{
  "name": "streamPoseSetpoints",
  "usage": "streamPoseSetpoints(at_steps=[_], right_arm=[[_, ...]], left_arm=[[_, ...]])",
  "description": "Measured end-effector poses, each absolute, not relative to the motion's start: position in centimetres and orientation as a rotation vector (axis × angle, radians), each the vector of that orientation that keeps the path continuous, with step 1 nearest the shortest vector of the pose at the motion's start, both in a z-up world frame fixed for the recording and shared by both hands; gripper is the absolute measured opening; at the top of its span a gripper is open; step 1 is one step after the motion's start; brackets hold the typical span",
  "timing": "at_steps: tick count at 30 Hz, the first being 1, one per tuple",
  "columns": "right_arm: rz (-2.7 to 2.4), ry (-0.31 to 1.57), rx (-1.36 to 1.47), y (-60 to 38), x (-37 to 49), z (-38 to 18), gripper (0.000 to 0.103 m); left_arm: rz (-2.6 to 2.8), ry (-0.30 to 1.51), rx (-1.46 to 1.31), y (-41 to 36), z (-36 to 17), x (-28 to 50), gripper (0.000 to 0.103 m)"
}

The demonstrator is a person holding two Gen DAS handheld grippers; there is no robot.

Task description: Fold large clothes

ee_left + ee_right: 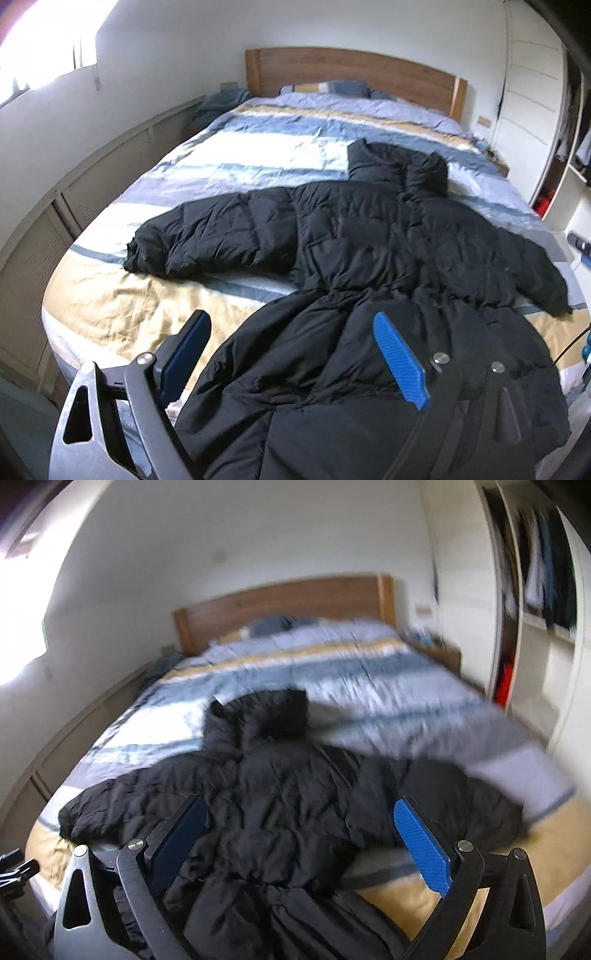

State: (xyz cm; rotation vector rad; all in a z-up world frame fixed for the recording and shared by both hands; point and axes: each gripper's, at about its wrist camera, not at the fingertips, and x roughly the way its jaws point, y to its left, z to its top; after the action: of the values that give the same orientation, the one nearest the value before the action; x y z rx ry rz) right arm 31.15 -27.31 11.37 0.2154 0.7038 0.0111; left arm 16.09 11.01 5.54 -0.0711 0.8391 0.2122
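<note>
Black puffer coat [369,240] flat on striped bed [258,147], left gripper [295,350] and right gripper [303,834] both wide open, empty

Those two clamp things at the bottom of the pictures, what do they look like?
Both look alike. The left gripper and right gripper each have two flat fingers with bright blue, finely ribbed pads, on dark metal links with round silver bolts. Silver-grey plates with triangular cut-outs sit behind them.

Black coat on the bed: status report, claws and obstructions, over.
Left claw open, over the hem. Right claw open, empty. Black puffer coat spread on striped bed, sleeves out, unfolded. Nothing lying on the coat.
</note>
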Motion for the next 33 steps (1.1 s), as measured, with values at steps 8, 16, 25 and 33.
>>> streamPoseSetpoints(at_steps=[8,16,25,33], right_arm=[[-0.146,0.857,0.454,-36.6,32.4,0.6,0.100],[-0.261,0.833,0.685,-45.6,31.3,-4.7,0.100],[-0.297,0.755,0.940,-52.7,31.3,-8.4,0.097],[-0.254,0.627,1.143,-56.6,31.7,-10.0,0.079]], left_arm=[[0.248,0.922,-0.069,11.0,3.1,18.0,0.090],[0.262,0.982,-0.047,10.1,1.7,19.8,0.090],[0.259,1.017,0.002,8.7,1.0,21.0,0.090],[0.252,1.036,0.026,8.1,0.2,21.8,0.090]])
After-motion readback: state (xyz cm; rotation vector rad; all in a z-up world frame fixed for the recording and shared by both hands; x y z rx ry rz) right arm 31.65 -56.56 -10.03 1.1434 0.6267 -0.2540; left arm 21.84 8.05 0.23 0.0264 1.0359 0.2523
